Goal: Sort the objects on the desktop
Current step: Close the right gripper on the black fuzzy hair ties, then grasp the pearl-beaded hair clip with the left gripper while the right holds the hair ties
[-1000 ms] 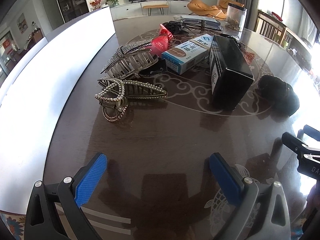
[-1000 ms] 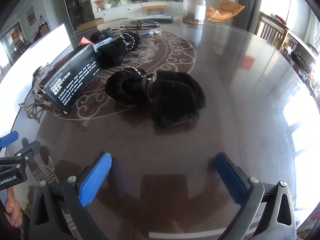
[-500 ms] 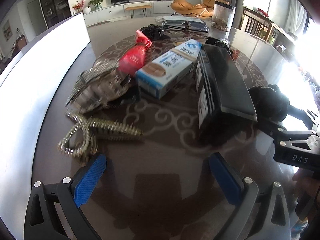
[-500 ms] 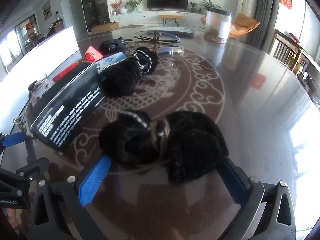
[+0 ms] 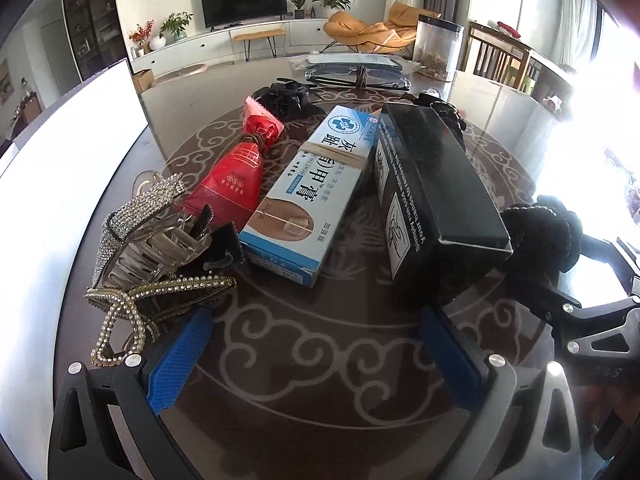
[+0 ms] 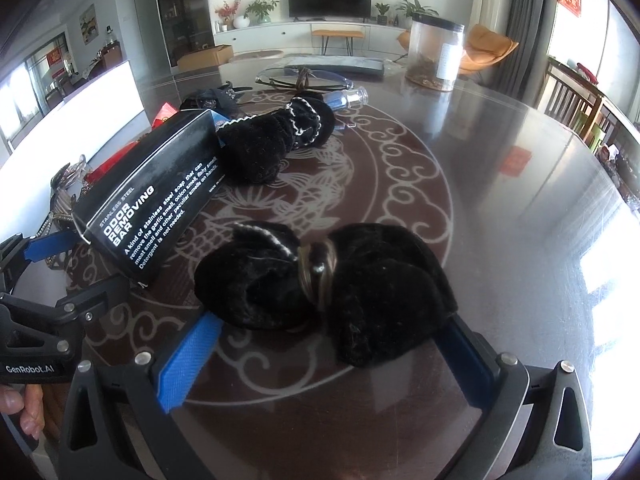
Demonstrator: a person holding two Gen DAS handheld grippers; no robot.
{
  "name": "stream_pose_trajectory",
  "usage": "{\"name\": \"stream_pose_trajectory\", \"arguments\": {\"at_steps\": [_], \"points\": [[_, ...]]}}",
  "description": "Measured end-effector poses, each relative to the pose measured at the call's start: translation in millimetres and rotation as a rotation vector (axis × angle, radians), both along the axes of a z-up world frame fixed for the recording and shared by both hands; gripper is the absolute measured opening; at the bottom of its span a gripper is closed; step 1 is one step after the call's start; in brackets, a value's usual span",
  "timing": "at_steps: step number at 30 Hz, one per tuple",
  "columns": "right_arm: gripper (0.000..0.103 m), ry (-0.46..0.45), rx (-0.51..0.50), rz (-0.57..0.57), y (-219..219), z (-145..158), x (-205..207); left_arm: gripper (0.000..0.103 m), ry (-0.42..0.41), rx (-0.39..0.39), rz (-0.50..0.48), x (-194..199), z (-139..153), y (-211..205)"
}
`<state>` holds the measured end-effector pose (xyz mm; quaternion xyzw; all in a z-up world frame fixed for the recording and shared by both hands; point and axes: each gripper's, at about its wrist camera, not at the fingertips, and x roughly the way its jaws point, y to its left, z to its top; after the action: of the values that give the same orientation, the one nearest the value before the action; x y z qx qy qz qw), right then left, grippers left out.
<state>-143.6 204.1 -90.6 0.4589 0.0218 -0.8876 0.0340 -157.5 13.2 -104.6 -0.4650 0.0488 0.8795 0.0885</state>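
On the dark patterned table, my left gripper [image 5: 316, 344] is open just short of the black box [image 5: 436, 196] and the blue-and-white ointment box [image 5: 316, 196]. Its left pad sits beside a pearl hair clip [image 5: 132, 308]. A red packet [image 5: 240, 172] and rhinestone claw clips [image 5: 148, 232] lie to the left. My right gripper [image 6: 326, 344] is open, and its blue pads flank the near edge of a black fuzzy hair tie [image 6: 360, 280]. The black box [image 6: 148, 208] lies left of the hair tie, with a second fuzzy hair tie [image 6: 276, 140] behind it.
Glasses [image 6: 304, 78], a small bottle [image 6: 348, 98] and a clear jar [image 6: 434, 54] stand at the far side. A black claw clip [image 5: 284, 98] lies behind the red packet. A white board [image 5: 60, 184] borders the table's left. A hand [image 6: 24, 412] holds the left gripper.
Both grippers have moved forward across the table. The left one has closed in on the boxes and clips. The right one's fingers now flank the fuzzy hair tie.
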Motion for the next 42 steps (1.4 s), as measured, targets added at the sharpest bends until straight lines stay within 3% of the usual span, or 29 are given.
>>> {"name": "stream_pose_trajectory", "arguments": {"at_steps": [15,24,26,30,33,35,39,42], "points": [[0.103,0.0,-0.001,-0.001,0,0,1,0.103,-0.003,0.004,0.012,13,-1,-7],[0.103,0.0,-0.001,-0.001,0,0,0,0.103,-0.078,0.027,-0.173,41,7,-15],[0.103,0.001,0.005,0.023,0,0,2,0.103,-0.058,0.012,-0.148,37,15,-20],[0.103,0.0,-0.006,0.104,7,-1,6,0.103,-0.039,0.077,-0.069,25,31,-46],[0.103,0.0,-0.002,0.101,8,-1,7,0.103,-0.017,0.011,-0.05,18,38,-56],[0.103,0.001,-0.002,0.101,8,-1,7,0.103,-0.016,0.032,-0.049,19,42,-62],[0.103,0.001,-0.002,0.1,8,-1,7,0.103,0.067,0.036,-0.017,28,59,-69],[0.103,0.001,-0.002,0.1,8,-1,7,0.103,0.132,-0.028,0.031,19,70,-68]]}}
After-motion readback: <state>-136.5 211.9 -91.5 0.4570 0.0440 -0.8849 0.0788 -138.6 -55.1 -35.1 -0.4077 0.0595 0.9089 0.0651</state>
